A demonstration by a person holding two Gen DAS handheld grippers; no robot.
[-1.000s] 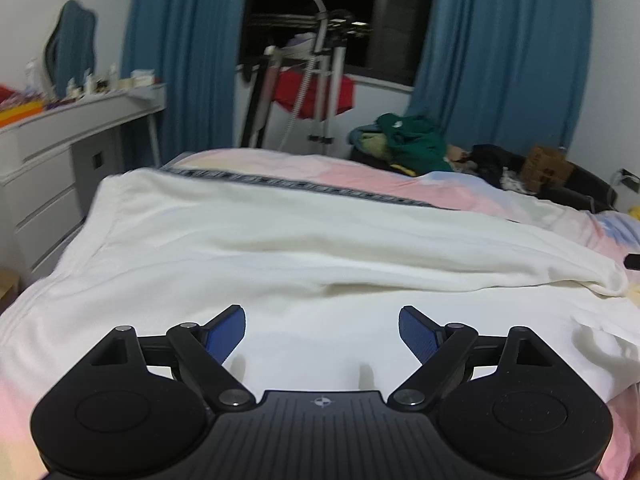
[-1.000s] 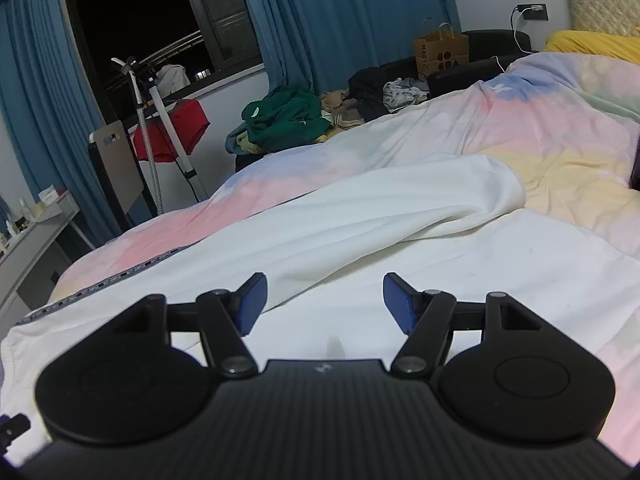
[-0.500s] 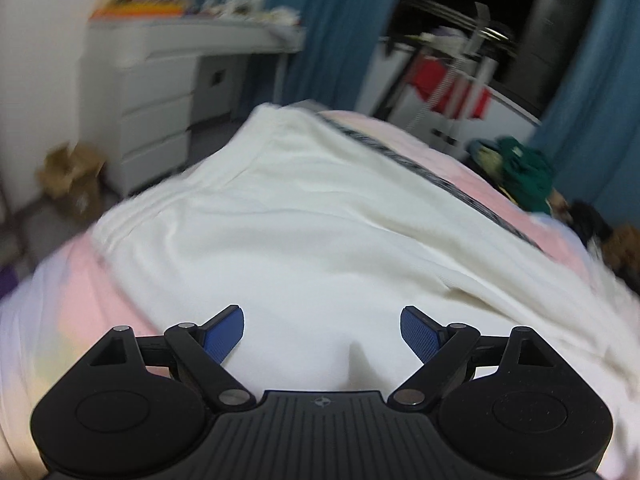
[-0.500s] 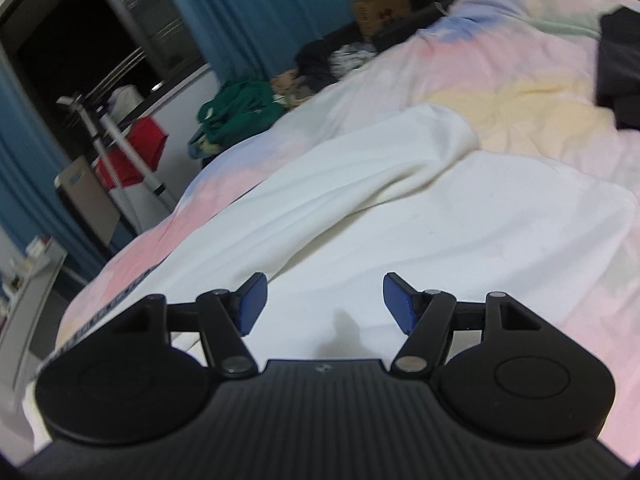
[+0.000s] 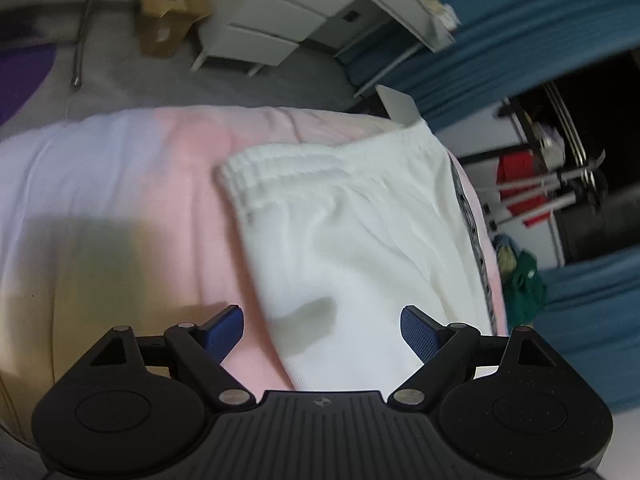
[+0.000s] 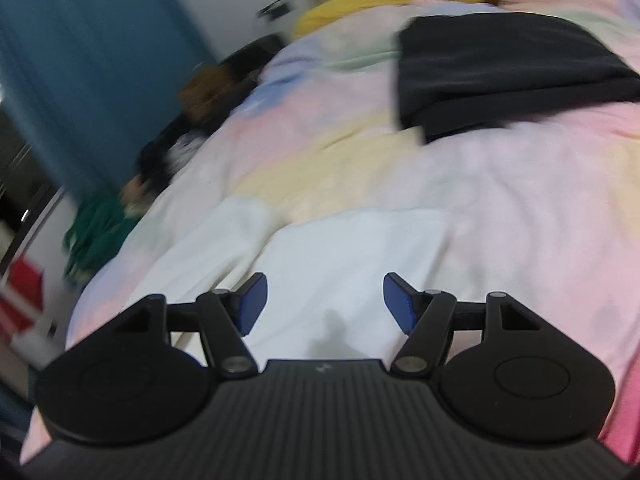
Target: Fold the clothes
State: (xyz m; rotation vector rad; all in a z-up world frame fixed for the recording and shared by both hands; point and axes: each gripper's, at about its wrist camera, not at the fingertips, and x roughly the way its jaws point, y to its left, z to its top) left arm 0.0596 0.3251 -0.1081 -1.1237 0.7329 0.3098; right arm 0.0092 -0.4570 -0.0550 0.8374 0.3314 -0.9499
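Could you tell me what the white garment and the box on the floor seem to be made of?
White garment: soft knit fabric, probably cotton jersey, matte; its ribbed gathered band and loose folds suggest this. Box: plain brown cardboard, matte, with open flaps, though blurred.

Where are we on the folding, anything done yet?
Done: a black garment lies folded farther up the bed. In hand: nothing; the left gripper and right gripper are both open over the white pants, which lie spread on the pastel duvet. Left: grasp and fold the pants.
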